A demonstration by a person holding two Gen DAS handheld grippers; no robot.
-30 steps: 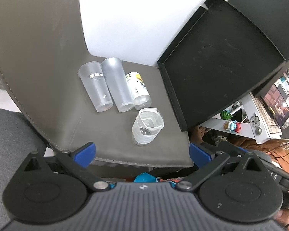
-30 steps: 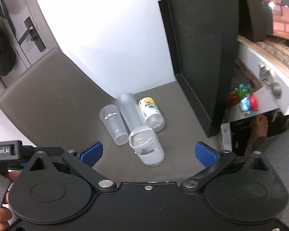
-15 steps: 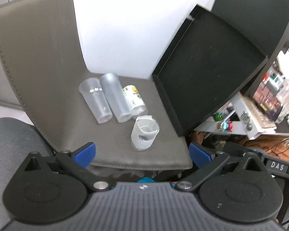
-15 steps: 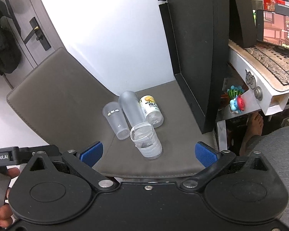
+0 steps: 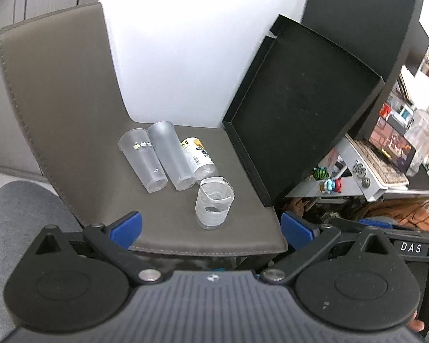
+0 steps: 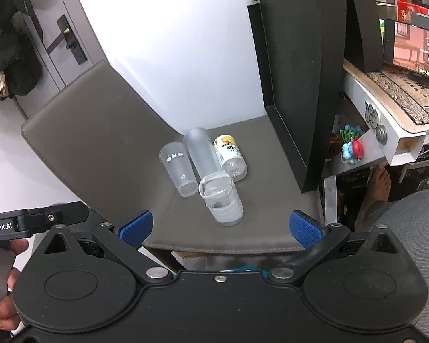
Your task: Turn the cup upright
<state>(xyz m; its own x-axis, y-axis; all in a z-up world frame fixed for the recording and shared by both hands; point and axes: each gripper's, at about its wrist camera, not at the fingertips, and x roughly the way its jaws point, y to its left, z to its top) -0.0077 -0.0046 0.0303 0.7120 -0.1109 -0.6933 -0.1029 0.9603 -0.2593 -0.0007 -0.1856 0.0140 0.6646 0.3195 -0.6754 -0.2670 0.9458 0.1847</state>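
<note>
Seat: we log a grey leather chair seat (image 5: 168, 228) carrying four clear containers
Short cup: wide clear plastic cup (image 5: 214, 203) stands mouth up near the seat's front edge, a crumpled clear strip inside
Tall cups: clear tumbler (image 5: 143, 160) and frosted tumbler (image 5: 171, 151) stand side by side behind it
Bottle: labelled plastic bottle (image 5: 198, 157) just right of the frosted tumbler
Black tray: black tray (image 5: 300, 108) propped upright at the seat's right edge
Left gripper (image 5: 211, 228): we see its jaws spread wide, holding nothing, short of the seat
Right gripper (image 6: 220, 224): likewise spread and empty, the short cup framed between its blue pads (image 6: 304, 228)
</note>
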